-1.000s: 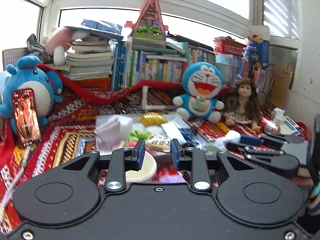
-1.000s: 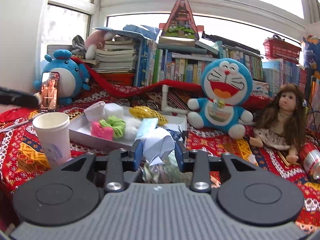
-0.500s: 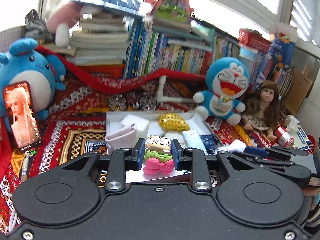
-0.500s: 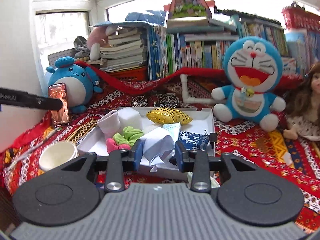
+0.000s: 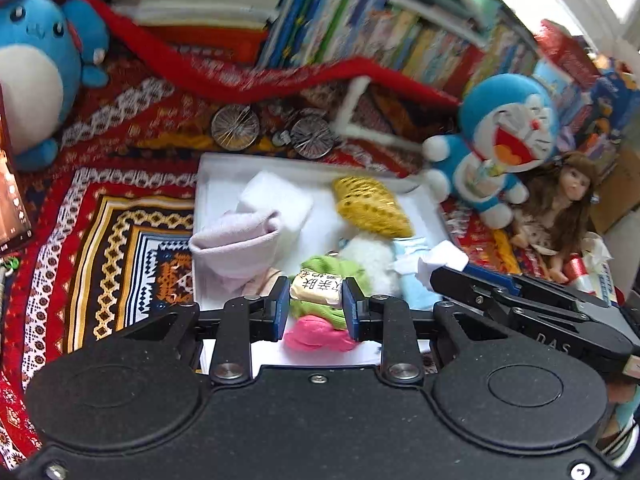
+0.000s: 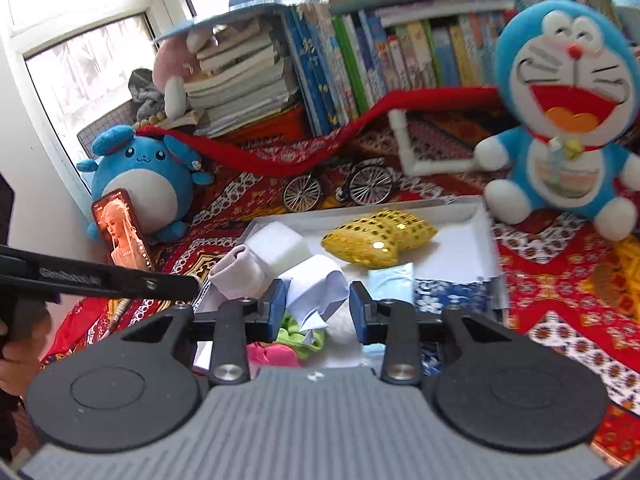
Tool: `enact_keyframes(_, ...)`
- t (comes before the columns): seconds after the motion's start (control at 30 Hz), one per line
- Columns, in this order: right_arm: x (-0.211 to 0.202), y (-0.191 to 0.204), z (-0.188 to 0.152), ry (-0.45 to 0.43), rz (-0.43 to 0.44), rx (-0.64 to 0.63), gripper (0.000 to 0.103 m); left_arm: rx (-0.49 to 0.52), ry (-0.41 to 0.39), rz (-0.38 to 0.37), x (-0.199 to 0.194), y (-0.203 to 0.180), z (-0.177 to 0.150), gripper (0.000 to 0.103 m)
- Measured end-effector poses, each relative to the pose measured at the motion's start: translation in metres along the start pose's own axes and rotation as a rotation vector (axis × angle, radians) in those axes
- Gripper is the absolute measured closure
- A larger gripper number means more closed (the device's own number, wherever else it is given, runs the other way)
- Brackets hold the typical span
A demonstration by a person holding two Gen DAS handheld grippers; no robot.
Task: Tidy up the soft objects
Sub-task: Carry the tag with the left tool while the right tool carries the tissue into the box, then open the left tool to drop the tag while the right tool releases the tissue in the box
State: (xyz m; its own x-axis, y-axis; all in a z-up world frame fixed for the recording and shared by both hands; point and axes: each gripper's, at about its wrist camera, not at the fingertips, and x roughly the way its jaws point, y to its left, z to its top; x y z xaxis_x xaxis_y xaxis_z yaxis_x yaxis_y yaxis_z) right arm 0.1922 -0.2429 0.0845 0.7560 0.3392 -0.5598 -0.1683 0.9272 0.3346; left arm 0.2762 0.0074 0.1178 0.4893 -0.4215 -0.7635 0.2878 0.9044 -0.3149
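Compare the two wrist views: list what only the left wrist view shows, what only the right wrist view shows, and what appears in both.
Only the left wrist view: the doll and the small printed packet gripped by the left gripper.
Only the right wrist view: the window, the pink plush and the crumpled white paper in the right gripper.
Both: the white tray, gold pouch, blue cat plush, round blue plush and model bicycle.

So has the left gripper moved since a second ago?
Yes. The left gripper, shut on its small packet, now hangs over the white tray, nearer the bookshelf.
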Motion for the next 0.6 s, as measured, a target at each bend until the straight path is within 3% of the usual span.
enact_keyframes(0.17, 0.031, 0.007, 0.008, 0.028, 0.002, -0.015, 0.063, -0.064, 0.048, -0.016, 0.025, 0.018, 0.009, 0.077)
enact_keyframes(0.6, 0.089, 0.011, 0.016, 0.103, -0.045, -0.037, 0.063, -0.037, 0.078, -0.006, 0.063, 0.023, 0.019, 0.077)
